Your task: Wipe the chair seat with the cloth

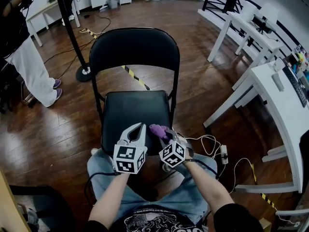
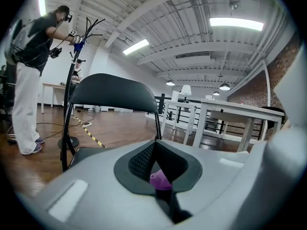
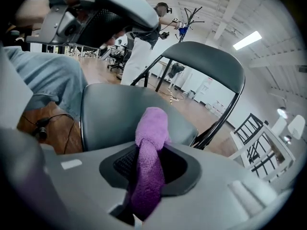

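A black folding chair faces me, its padded seat (image 1: pixel 130 108) just beyond my knees and its backrest (image 1: pixel 135 50) upright behind. My right gripper (image 1: pixel 165 135) is shut on a purple cloth (image 1: pixel 158 129), which hangs just over the seat's near right part. In the right gripper view the cloth (image 3: pixel 149 152) stands rolled between the jaws, with the seat (image 3: pixel 110 114) under it. My left gripper (image 1: pixel 140 128) is shut with nothing in it, over the seat's front edge, just left of the cloth. A bit of the cloth (image 2: pixel 160 180) shows past its jaws.
A person (image 1: pixel 26 57) stands at the far left by a black coat stand (image 1: pixel 72 37). White tables (image 1: pixel 280 95) line the right side. A power strip with cables (image 1: pixel 223 153) lies on the wooden floor right of the chair. My jeans-clad knees (image 1: pixel 104 166) are under the grippers.
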